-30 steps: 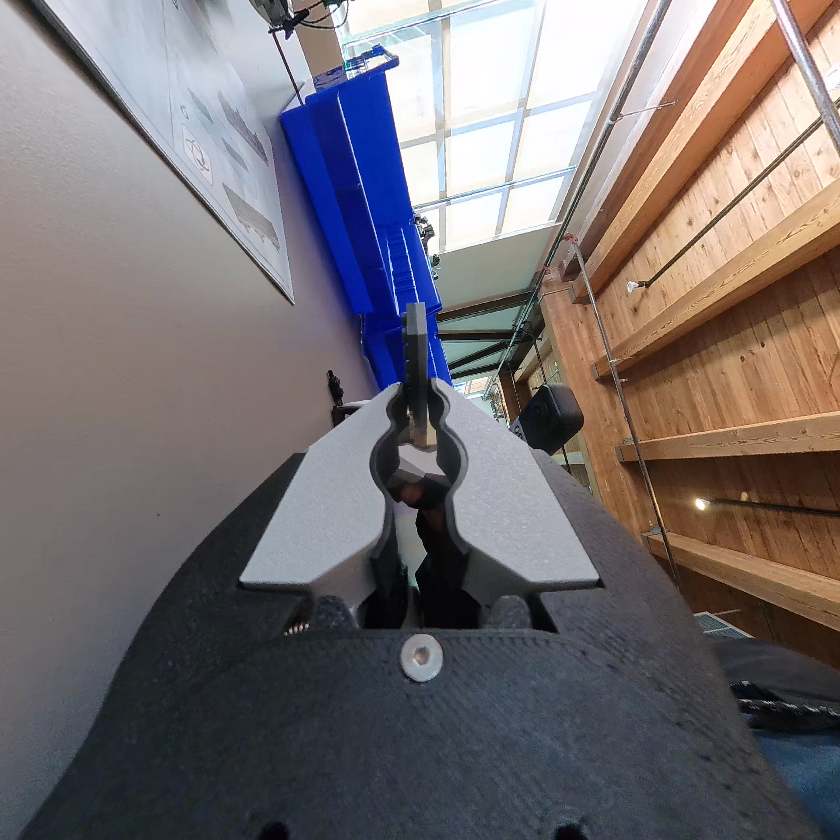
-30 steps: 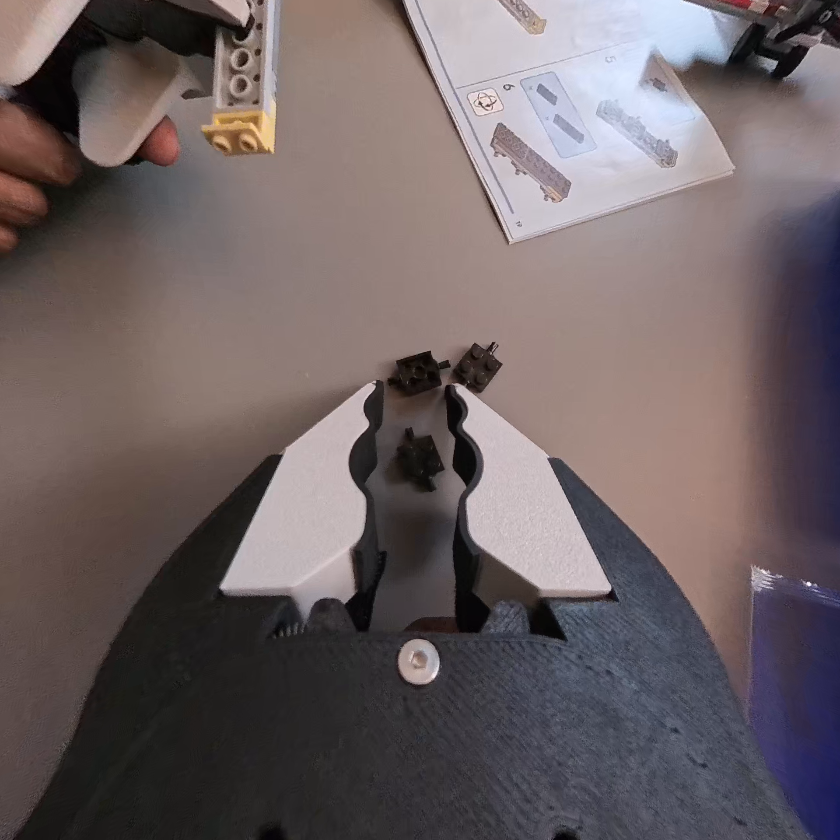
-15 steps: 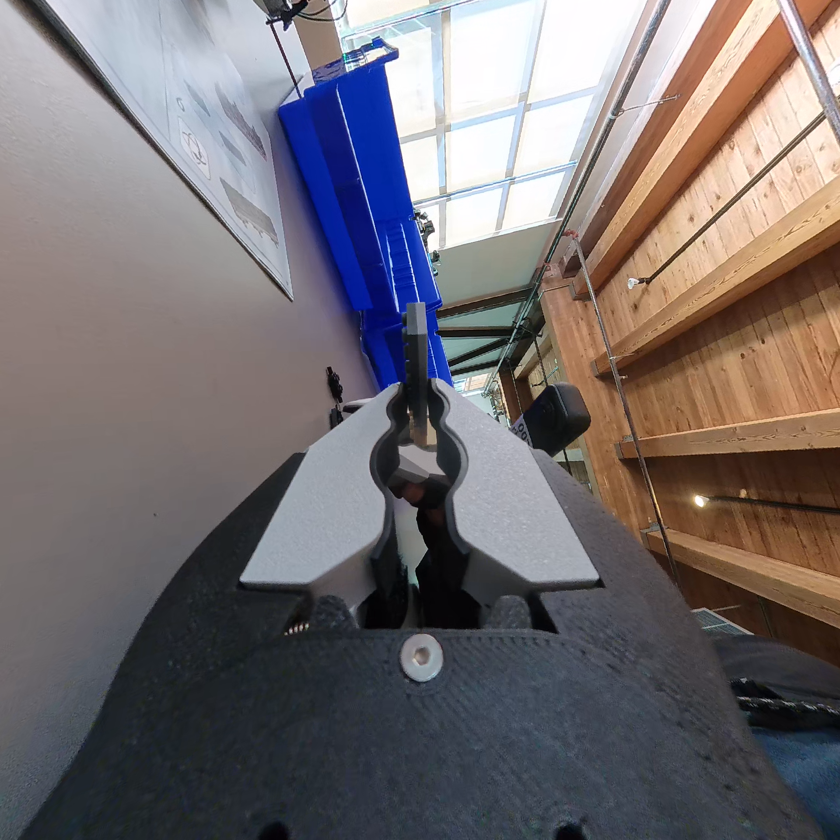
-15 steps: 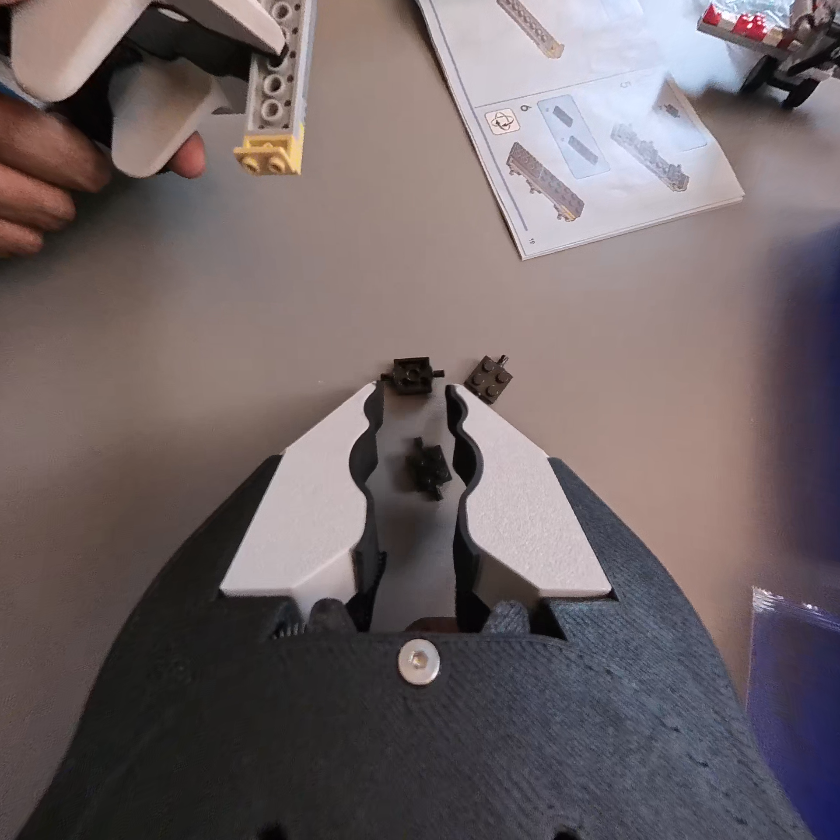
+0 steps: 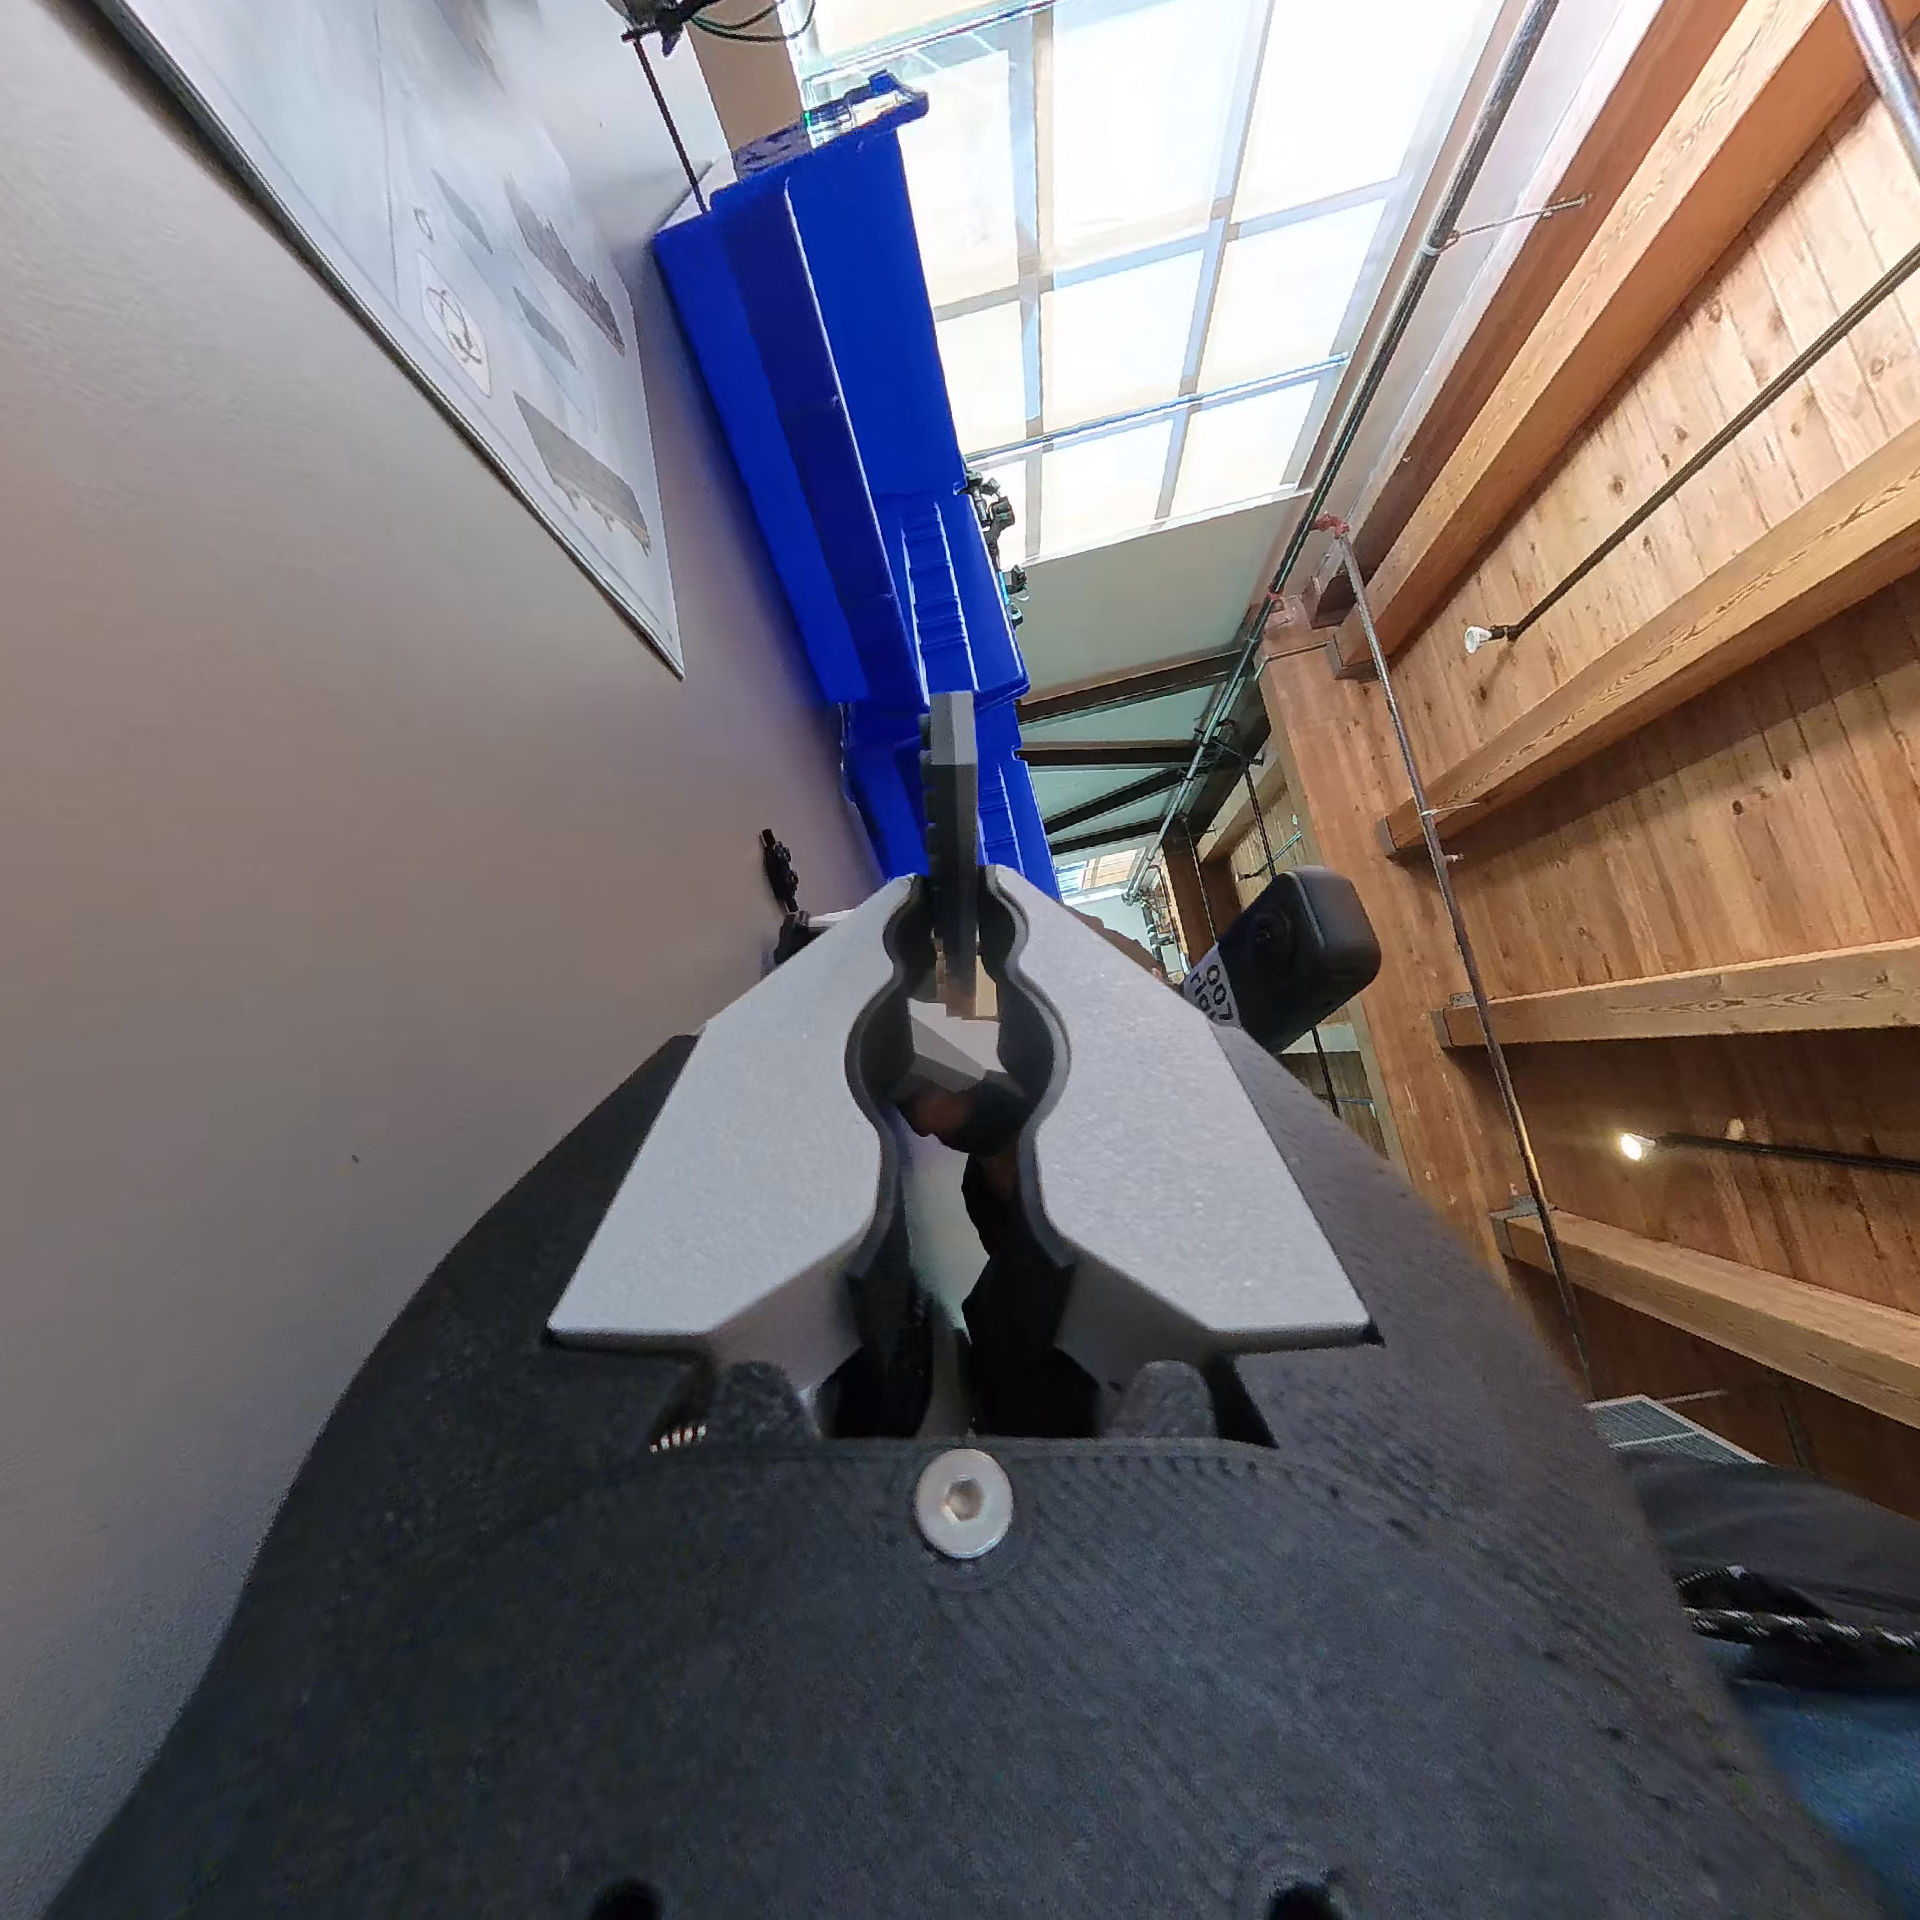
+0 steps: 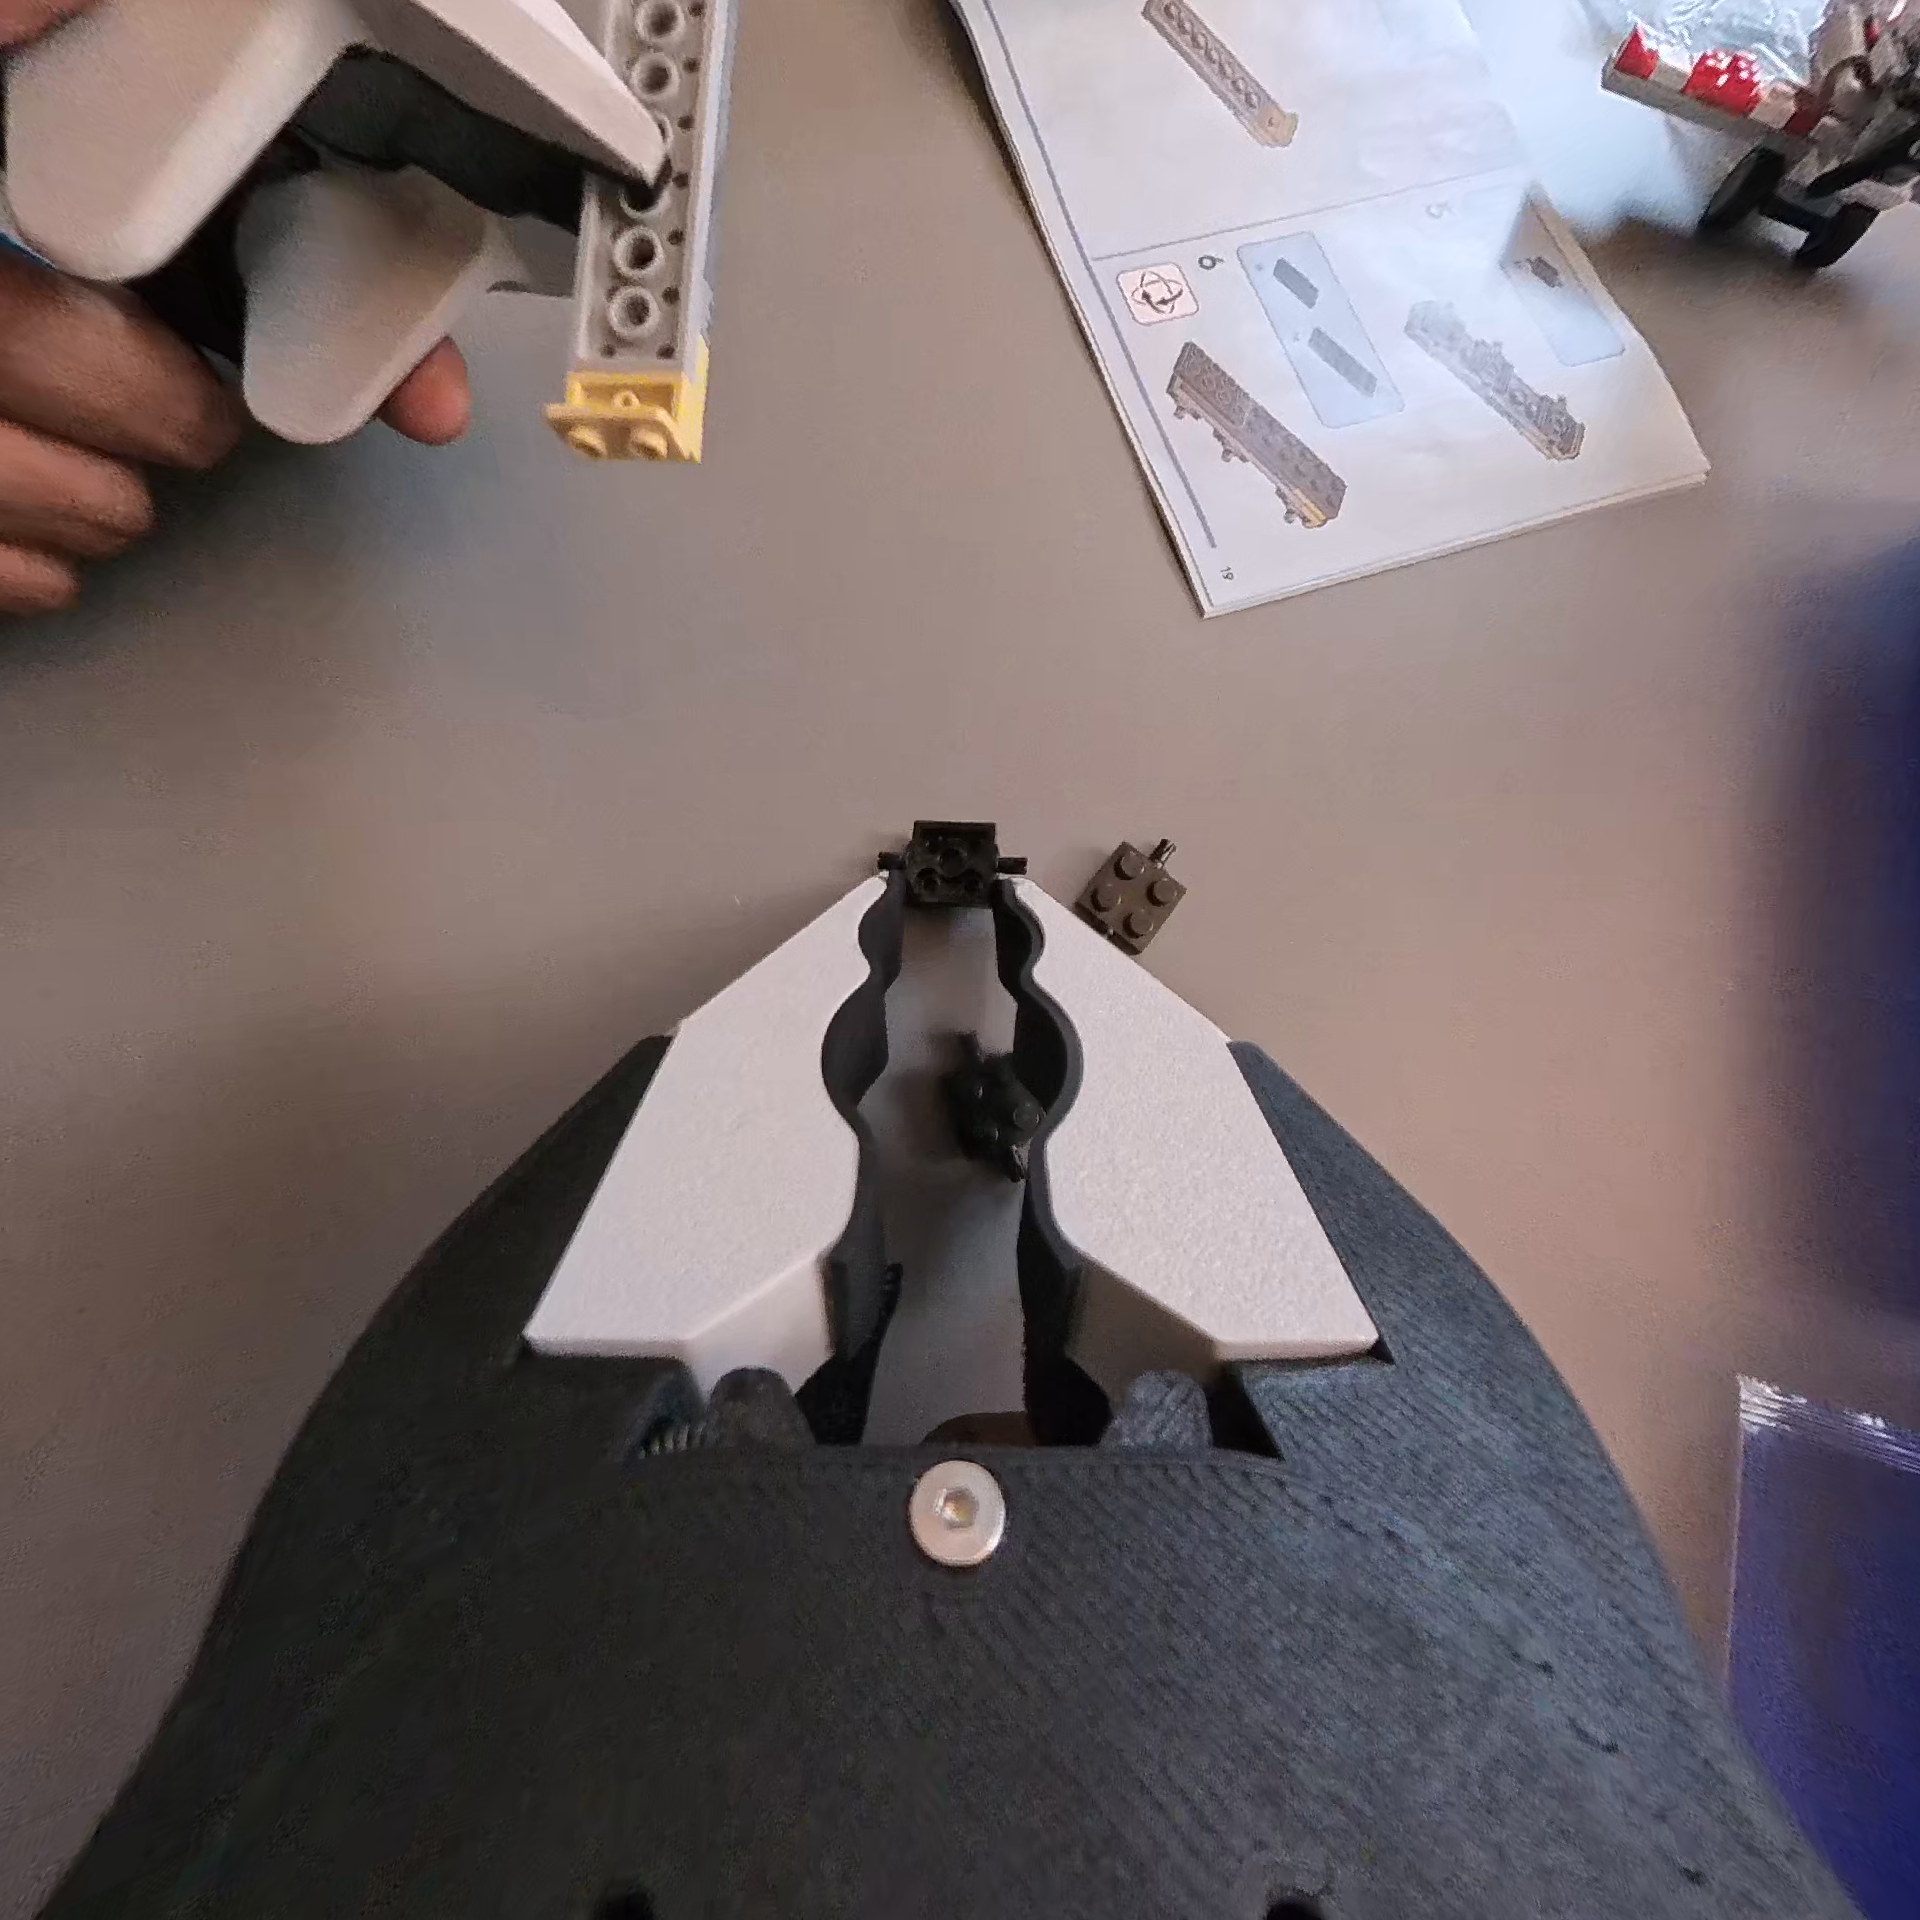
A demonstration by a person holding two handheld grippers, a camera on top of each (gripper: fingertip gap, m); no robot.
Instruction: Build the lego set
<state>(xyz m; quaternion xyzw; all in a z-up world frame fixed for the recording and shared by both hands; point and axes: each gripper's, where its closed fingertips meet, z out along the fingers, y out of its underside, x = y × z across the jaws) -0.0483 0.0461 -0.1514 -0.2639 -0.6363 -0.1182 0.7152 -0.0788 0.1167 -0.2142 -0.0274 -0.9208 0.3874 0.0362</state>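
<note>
Grey tabletop (image 6: 935,675) is filling the right wrist view, with an open instruction booklet (image 6: 1351,312) lying at its far side. Nearer than the booklet, the right gripper (image 6: 951,894) is pinching a small black axle plate (image 6: 948,864) between its fingertips; a second plate (image 6: 1135,902) is lying just right of it, a third (image 6: 992,1117) between the fingers. Left of the booklet, the left gripper (image 5: 956,914) is clamping a grey beam with a yellow end (image 6: 644,260), a hand (image 6: 94,436) is steadying it.

Three small black pieces (image 6: 949,864), one grey beam (image 6: 644,223), one booklet (image 6: 1340,301).
</note>
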